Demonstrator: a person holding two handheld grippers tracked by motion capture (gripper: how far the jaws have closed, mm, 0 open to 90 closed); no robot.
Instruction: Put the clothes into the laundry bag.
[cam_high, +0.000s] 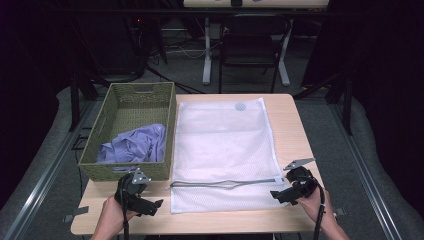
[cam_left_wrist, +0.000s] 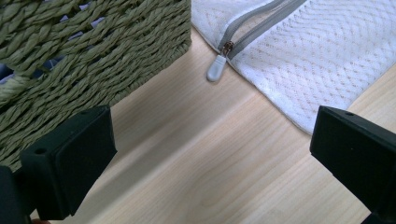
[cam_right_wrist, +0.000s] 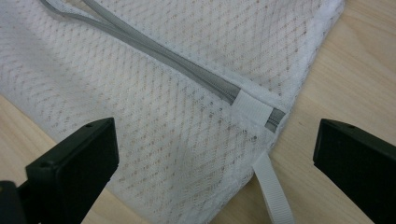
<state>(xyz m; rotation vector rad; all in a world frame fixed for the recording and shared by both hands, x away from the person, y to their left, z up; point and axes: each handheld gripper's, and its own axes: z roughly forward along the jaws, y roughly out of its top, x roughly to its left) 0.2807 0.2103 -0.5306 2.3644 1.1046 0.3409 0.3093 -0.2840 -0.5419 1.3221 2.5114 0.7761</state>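
Looked like a lab or test room, not a home: black curtains (cam_high: 30, 60) hung round a small wooden table (cam_high: 292, 130), cables (cam_high: 185, 50) trailed over grey carpet (cam_high: 320, 115), and a folding chair (cam_high: 250, 45) stood by another desk (cam_high: 255, 4).

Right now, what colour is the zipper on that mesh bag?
Grey, on the white mesh bag; the zipper shows best in the right gripper view.

We see a white mesh laundry bag (cam_high: 222, 150) of fine, open-weave cloth, with a grey zipper (cam_right_wrist: 187, 70) and a smooth grey plastic pull tab (cam_left_wrist: 215, 70). The basket (cam_left_wrist: 84, 51) is coarse, twisted olive fibre. The table (cam_left_wrist: 196, 168) shows pale, matt wood grain. The gripper pads (cam_right_wrist: 77, 163) look matt black.
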